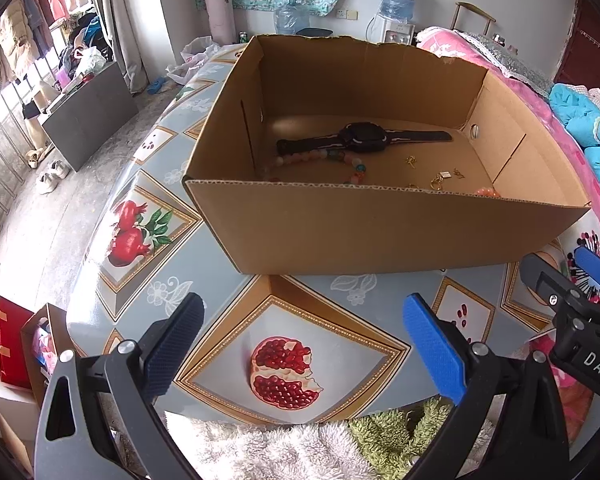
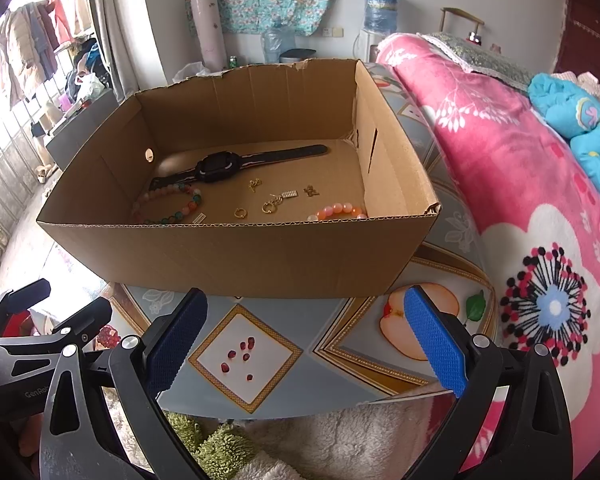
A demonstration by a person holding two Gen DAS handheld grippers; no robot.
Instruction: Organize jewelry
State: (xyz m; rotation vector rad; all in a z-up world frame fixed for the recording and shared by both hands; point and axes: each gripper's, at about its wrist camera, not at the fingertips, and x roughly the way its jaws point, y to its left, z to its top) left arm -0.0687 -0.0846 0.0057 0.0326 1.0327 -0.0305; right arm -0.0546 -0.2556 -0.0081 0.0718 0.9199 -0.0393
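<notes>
An open cardboard box (image 1: 380, 232) (image 2: 236, 256) stands on the fruit-print table (image 1: 284, 320) (image 2: 244, 364). Inside lie a black watch (image 1: 360, 138) (image 2: 220, 166), a multicoloured bead bracelet (image 2: 168, 204) (image 1: 320, 158), an orange bead bracelet (image 2: 338, 212) (image 1: 487, 192), and several small gold pieces (image 2: 272, 202) (image 1: 440, 178). My left gripper (image 1: 304, 344) hovers open before the box's near wall, holding nothing. My right gripper (image 2: 306, 340) is likewise open and empty in front of the box; it shows at the right edge of the left wrist view (image 1: 572, 280).
A pink floral blanket (image 2: 540, 208) covers a bed to the right of the table. Fluffy white and green fabric (image 1: 300, 448) lies at the table's near edge. Bags (image 1: 12, 344) and shoes sit on the floor to the left; a water dispenser (image 1: 398, 8) stands at the back wall.
</notes>
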